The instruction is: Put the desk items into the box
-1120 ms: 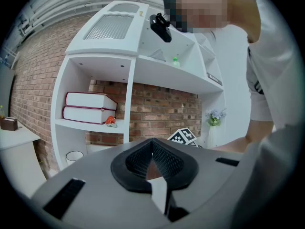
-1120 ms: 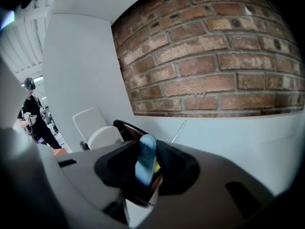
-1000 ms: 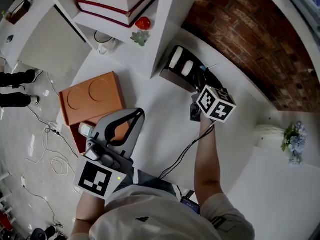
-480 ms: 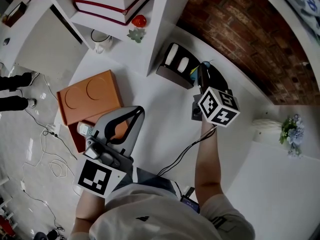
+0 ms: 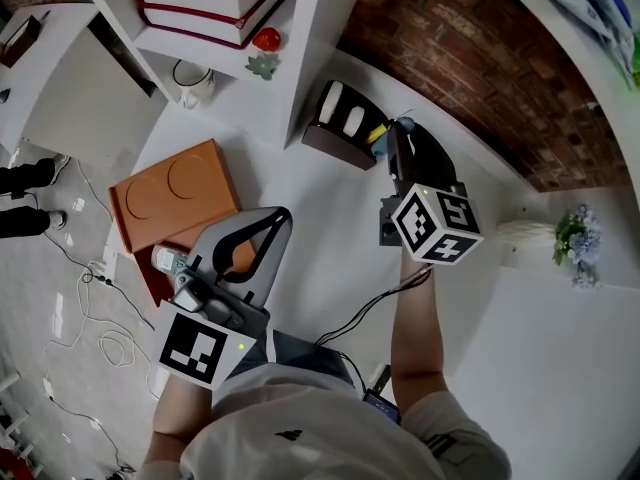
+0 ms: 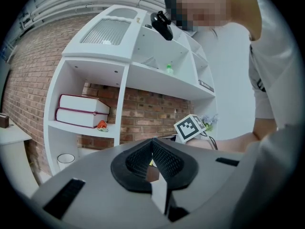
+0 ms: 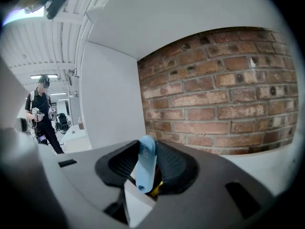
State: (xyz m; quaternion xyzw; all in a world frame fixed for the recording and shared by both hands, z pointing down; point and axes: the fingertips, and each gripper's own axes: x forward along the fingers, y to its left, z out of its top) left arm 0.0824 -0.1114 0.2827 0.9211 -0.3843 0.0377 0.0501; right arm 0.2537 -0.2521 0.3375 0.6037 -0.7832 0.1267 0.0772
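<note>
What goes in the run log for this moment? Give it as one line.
right gripper: shut on blue pen, by black holder | left gripper: shut, empty, near orange box | pen: not boxed

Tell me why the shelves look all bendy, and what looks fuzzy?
Left gripper view: a wide-angle lens bows the tall white shelf unit, the corners go black, and a mosaic patch was added at the top. Right gripper view: the red brick wall curves, and the pale blue flat piece between the jaws looks soft. Head view: evenly lit, and the white desk bends too.
</note>
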